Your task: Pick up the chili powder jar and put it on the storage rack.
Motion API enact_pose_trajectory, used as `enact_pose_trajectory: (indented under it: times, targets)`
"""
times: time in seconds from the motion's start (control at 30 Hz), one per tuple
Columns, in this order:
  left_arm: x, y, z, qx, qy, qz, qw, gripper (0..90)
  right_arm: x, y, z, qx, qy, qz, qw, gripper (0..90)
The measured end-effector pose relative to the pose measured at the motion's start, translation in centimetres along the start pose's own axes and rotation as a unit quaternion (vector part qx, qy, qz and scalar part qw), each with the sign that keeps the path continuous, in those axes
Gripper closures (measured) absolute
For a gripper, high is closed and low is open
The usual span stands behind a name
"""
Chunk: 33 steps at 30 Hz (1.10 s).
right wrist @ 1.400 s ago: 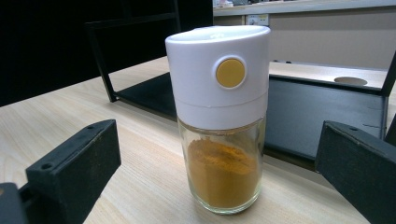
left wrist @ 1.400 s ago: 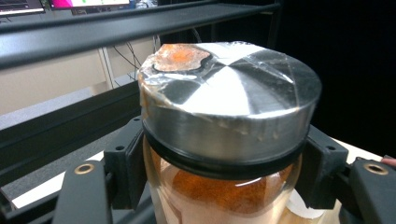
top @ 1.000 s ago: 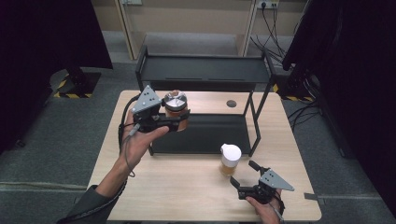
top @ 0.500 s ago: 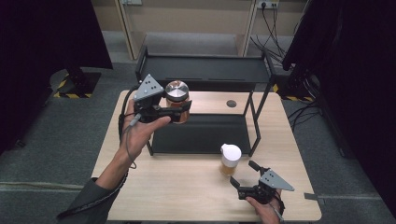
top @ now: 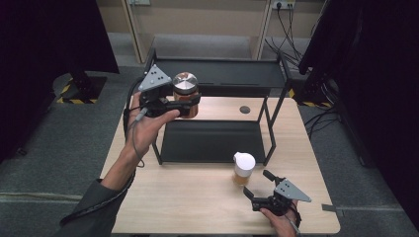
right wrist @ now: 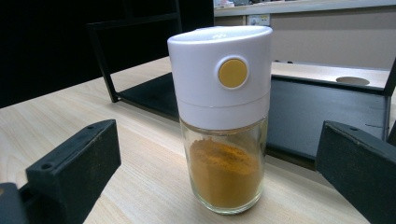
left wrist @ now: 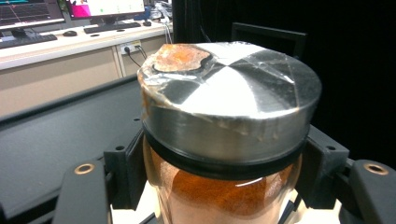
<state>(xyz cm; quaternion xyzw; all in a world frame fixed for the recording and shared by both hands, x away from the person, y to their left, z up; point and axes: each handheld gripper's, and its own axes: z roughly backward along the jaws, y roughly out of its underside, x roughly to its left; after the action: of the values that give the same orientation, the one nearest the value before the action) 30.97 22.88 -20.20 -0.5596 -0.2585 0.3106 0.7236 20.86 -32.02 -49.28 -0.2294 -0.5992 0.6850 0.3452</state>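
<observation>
Left tongs (top: 190, 102) clamp the glass spice jar with brushed-metal lid (top: 185, 92), upright, held above the tabletop (top: 197, 207) beside the black two-tier metal rack (top: 217, 74), whose top shelf lies just beyond. Right tongs (top: 257, 185) gape empty near the white-capped glass shaker (top: 243, 168).

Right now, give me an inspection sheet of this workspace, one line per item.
Surface: pale wooden table, round hole near the back.
Job's things: metal-lidded jar of orange powder held up by the rack's top shelf; white-capped shaker standing on the table.
Clutter: nothing seen.
Grippers: left gripper shut on the jar; right gripper open, facing the shaker.
Cables: one trailing from the left gripper; more by the far wall.
Surroundings: dark curtains, grey floor.
</observation>
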Motion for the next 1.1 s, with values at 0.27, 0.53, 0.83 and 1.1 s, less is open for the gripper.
enact_pose_trajectory:
  times: [0.27, 0.53, 0.83, 1.1]
  targets:
    - [0.6, -1.2, -0.4, -0.007, -0.016, 0.009, 0.9998, 30.3, 0.0, 0.0, 0.0, 0.000, -0.001, 0.000, 1.0000, 0.4]
    - [1.1, -2.4, -1.0, -0.005, -0.025, 0.015, 0.9996, 30.3, 0.0, 0.0, 0.0, 0.000, -0.001, 0.000, 1.0000, 0.4]
    - [1.5, -3.3, -1.8, -0.004, -0.036, 0.020, 0.9991, 30.3, -0.1, 0.0, 0.0, 0.000, -0.001, -0.001, 1.0000, 0.4]
    - [1.6, -4.0, -2.8, -0.002, -0.050, 0.024, 0.9985, 30.3, -0.1, 0.0, 0.0, 0.000, -0.003, 0.000, 1.0000, 0.4]
